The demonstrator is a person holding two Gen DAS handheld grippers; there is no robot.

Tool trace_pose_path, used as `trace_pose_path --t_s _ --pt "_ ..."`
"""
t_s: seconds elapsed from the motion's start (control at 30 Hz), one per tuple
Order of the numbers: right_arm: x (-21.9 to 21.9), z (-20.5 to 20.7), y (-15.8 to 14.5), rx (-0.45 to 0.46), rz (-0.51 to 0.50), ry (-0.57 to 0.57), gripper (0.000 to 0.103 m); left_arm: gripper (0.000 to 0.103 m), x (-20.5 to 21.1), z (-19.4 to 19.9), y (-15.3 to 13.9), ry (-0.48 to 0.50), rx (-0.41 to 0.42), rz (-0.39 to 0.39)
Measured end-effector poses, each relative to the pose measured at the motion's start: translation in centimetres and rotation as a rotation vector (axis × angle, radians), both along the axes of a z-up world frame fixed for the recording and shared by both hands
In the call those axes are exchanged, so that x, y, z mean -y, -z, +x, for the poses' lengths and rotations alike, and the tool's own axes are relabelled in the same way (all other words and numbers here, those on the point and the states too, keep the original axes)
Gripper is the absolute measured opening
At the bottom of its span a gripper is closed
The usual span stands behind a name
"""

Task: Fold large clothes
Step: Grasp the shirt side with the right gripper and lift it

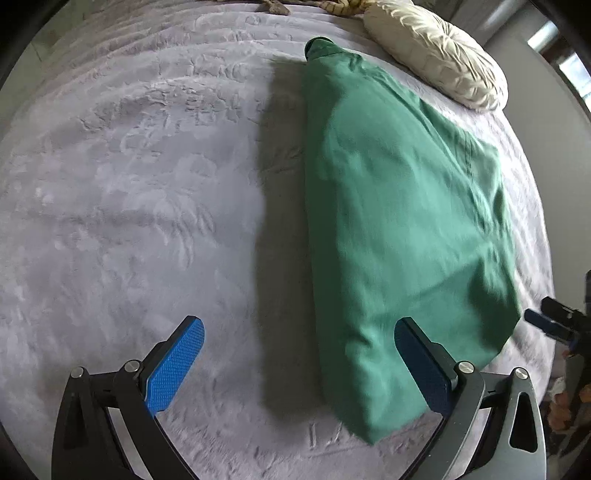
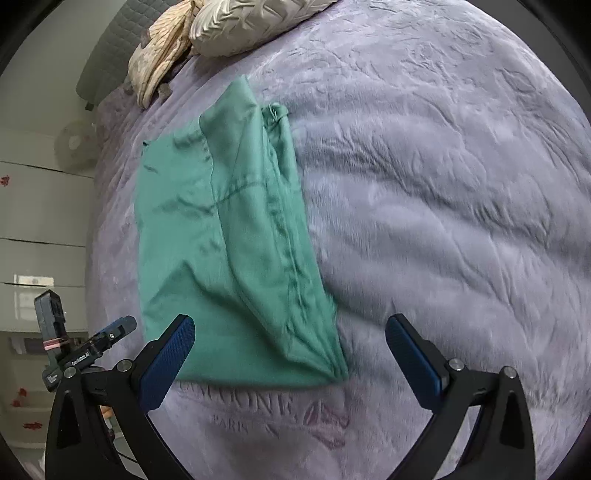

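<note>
A green garment (image 1: pixel 399 221) lies folded lengthwise into a long strip on the lilac plush bedspread (image 1: pixel 129 192). In the left wrist view my left gripper (image 1: pixel 299 354) is open and empty, its right finger over the garment's near end. In the right wrist view the garment (image 2: pixel 229 243) runs away from me, with its near hem just beyond my open, empty right gripper (image 2: pixel 290 350). The other gripper shows at the left edge of the right wrist view (image 2: pixel 107 339) and at the right edge of the left wrist view (image 1: pixel 550 321).
A cream pleated pillow (image 1: pixel 436 51) lies at the bed's head beyond the garment; it also shows in the right wrist view (image 2: pixel 240 26) beside a beige crumpled cloth (image 2: pixel 162 62). White drawers (image 2: pixel 40 221) stand beside the bed. The bedspread (image 2: pixel 461 203) spreads wide to the right.
</note>
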State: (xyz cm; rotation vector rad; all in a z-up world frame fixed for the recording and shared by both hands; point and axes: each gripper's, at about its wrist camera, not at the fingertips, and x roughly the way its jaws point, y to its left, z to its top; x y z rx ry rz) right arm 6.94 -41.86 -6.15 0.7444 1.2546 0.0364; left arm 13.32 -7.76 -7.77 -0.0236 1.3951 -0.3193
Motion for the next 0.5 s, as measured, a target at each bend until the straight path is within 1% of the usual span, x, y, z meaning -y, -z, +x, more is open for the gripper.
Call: trace_pose_path --t_s 0.1,0.2,0.27,0.37,0.43,0.5 --pt "0.7 1.3 0.4 0.027 0.028 -0.006 0.103 0.103 -0.1 1.1 0.5 -0.002 0.007 -0.063" --pt "1.2 2.6 0.8 0.077 0.075 -0.028 0.103 0.103 0.4 2.0 1.6 0.039 0.012 -0.100" --pt "1.5 3.7 1.3 0.102 0.108 -0.045 0.103 0.103 0.9 2.7 2.6 0.067 -0.002 -0.148" --pt "1.9 5.7 2.5 0.137 0.161 -0.066 0.103 0.103 1.8 3.3 3.8 0.096 -0.036 -0.235" --pt "2.1 7.1 3.6 0.144 0.216 -0.078 0.103 0.103 2.5 3.4 4.4 0.106 -0.050 -0.271" --pt "2.1 8.4 4.9 0.138 0.258 -0.082 0.103 0.103 3.1 3.5 4.7 0.120 -0.044 -0.286"
